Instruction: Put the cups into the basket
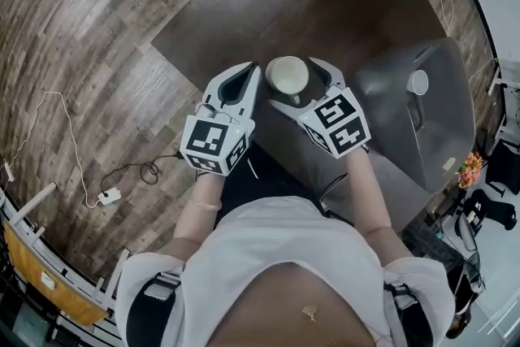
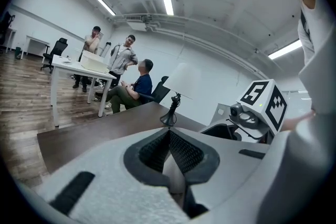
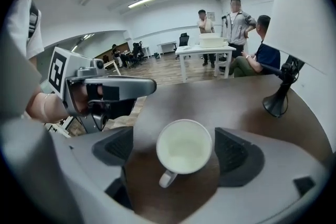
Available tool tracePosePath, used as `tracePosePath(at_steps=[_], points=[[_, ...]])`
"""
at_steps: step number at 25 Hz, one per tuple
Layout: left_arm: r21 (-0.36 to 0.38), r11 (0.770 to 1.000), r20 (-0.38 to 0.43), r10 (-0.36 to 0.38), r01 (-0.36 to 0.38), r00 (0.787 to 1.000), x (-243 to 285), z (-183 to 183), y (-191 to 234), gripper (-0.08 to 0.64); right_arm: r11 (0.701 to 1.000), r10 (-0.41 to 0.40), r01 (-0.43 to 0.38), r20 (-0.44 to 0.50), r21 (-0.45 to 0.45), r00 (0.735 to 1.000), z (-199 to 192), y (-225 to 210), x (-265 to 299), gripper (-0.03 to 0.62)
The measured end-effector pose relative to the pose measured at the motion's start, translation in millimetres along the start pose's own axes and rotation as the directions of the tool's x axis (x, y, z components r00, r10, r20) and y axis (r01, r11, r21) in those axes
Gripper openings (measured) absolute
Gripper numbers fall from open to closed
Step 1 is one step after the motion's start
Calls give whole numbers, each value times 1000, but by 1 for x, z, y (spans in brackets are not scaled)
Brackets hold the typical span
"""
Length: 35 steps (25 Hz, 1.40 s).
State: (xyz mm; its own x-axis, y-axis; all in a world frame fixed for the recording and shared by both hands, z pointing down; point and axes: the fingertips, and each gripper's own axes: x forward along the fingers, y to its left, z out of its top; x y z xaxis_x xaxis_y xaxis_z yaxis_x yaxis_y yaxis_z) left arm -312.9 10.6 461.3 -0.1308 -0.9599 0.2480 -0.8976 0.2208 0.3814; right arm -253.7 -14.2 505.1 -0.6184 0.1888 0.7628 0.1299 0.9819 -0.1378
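**Dark brown wooden table**: fills the upper centre of the head view. **Grey moulded container**, apparently the basket: centre right. **Left gripper**: jaws together, nothing between them, just left of centre. **Right gripper**: jaws wide apart, straddling the white ceramic cup without touching it. The cup stands upright on the table, long axis vertical and mouth up. Its handle points to the lower left of the right gripper view. A sound grip would centre the cup and close the pads squarely on its wall, clear of the handle.
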Motion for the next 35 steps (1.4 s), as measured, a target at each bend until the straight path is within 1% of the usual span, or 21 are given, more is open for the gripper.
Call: tracePosePath(at_steps=[6, 9, 12, 20, 27, 33, 35], points=[[-24, 1000, -2, 10, -10, 1000, 6, -6, 7, 9, 999, 32, -32, -97, 4, 995, -12, -11, 25, 449], [-32, 999, -9, 17, -17, 1000, 7, -8, 12, 9, 999, 23, -27, -165, -21, 986, -22, -15, 38, 449], [-39, 999, -10, 16, -17, 1000, 8, -9, 17, 9, 999, 23, -29, -199, -28, 980, -28, -14, 44, 449], [-50, 999, -37, -2, 0, 999, 15, -23, 21, 9, 997, 15, -32, -243, -65, 970, -29, -9, 54, 448], [-63, 998, -51, -8, 4, 999, 18, -29, 15, 9, 996, 19, -39, -239, -79, 971, -28, -9, 54, 447], [-50, 999, -50, -12, 9, 999, 17, -26, 11, 9, 993, 22, -49, -241, -107, 970, -29, -8, 52, 446], [-43, 999, -50, -16, 14, 999, 16, -24, 10, 9, 994, 19, -44, -235, -103, 972, -28, -8, 49, 446]])
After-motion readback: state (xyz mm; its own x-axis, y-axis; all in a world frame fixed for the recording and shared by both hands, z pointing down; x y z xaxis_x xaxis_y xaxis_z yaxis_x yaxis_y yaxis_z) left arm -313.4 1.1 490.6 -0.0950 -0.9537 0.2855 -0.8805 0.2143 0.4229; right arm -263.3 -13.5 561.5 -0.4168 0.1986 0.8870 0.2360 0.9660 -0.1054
